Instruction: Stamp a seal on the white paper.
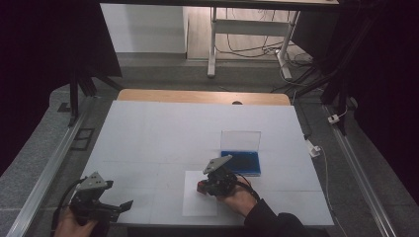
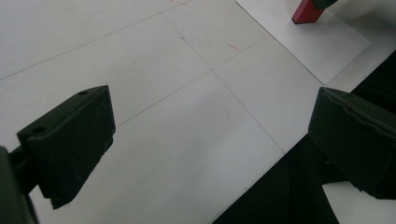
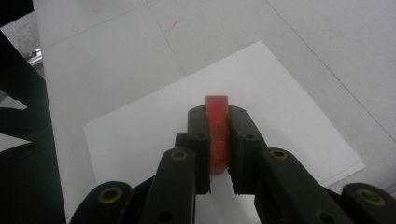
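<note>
White table (image 1: 148, 138), paper sheet (image 1: 195, 202), blue case (image 1: 242, 162)

Lab setup — black curtains (image 1: 44, 59), aluminium rails (image 1: 47, 168), white-covered table (image 1: 148, 133), floor cables (image 1: 247, 49).

Overall light: the high view is pretty dim, with a dark falloff seen toward the left and right edges and both upper corners.
Brightest spot: the floor strip past the far edge of the table (image 1: 148, 128) is lit hardest, so light seems to be thrown from back there.
Table surface: an even, flat grey-white is shown, no hard glare.
Sharpness: the high view is soft and a bit noisy.
Left gripper view: the near black jaws are blurred, the table lines are kept sharper.
Right gripper view: the red block (image 3: 217, 133) is slightly washed out, and soft shadow is cast under the jaws.
</note>
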A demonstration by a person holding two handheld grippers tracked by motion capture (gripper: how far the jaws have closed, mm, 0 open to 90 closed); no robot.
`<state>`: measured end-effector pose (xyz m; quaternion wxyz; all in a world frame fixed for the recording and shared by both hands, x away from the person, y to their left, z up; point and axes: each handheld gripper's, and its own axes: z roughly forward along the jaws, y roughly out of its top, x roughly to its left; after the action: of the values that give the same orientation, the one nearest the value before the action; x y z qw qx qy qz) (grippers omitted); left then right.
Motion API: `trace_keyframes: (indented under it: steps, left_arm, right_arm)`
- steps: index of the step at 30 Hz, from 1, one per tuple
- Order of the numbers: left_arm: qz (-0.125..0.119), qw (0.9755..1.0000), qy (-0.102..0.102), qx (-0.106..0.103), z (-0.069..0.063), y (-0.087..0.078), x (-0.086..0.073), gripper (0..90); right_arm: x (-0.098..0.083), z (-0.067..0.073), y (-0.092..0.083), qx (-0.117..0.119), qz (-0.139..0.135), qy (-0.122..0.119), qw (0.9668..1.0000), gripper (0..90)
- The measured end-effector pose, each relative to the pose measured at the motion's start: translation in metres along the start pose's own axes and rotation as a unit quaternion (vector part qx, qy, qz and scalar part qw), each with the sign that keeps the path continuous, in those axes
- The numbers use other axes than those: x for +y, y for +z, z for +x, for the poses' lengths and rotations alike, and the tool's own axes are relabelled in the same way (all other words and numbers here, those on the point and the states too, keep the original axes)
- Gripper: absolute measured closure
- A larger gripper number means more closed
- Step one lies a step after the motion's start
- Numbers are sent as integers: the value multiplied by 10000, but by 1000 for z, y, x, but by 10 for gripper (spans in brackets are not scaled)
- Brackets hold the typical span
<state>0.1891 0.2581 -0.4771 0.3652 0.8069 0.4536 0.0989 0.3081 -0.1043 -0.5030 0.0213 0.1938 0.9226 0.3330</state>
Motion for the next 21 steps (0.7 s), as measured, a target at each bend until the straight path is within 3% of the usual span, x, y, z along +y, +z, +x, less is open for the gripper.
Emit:
trace_keyframes:
  steps: [3,12,14,21]
  left_arm:
    - [0,10000,-4,1,0,0,0,13]
    - [-4,10000,-1,8,0,0,0,13]
    - [4,10000,-4,3,0,0,0,13]
    - [-12,10000,-26,-13,1,0,0,13]
  right_arm:
    - [0,0,0,-3,3,-6,10000,810]
    - [4,19,1,-487,202,-597,9968,810]
    - [3,18,1,-482,161,-566,9971,809]
    - [0,5,0,-121,4,-129,9998,809]
